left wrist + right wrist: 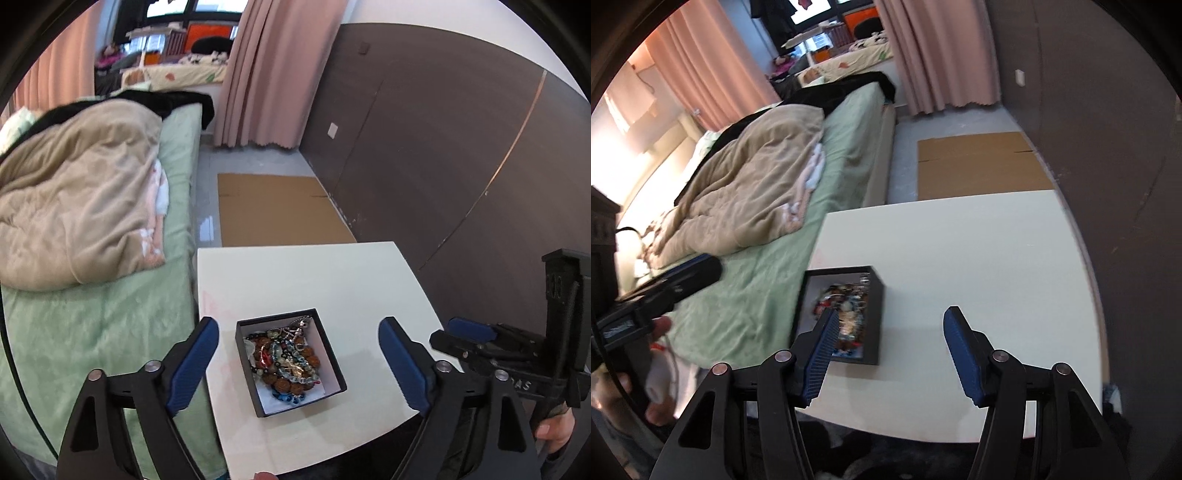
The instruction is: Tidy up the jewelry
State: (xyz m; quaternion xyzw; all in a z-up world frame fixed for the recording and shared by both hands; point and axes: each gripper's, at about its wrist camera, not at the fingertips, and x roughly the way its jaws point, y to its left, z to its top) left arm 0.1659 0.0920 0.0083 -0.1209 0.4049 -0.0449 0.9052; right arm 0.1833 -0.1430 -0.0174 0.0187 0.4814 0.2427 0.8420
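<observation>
A small black box point(334, 369) with a white inside sits on the white table point(332, 280). It holds a tangled heap of bead bracelets and chains point(286, 360). My left gripper point(297, 326) is open and empty, its blue-padded fingers either side of the box and above it. The right gripper shows at the right edge of the left wrist view point(465, 332). In the right wrist view the box point(873, 317) lies left of centre. My right gripper point(892, 317) is open and empty over the table, just right of the box; its left finger overlaps the jewelry point(846, 310).
A bed point(122, 332) with a green sheet and beige duvet point(74, 206) borders the table's left side. A dark wall panel point(461, 155) runs along the right. Flat cardboard point(277, 210) lies on the floor beyond the table. Pink curtains point(280, 70) hang at the back.
</observation>
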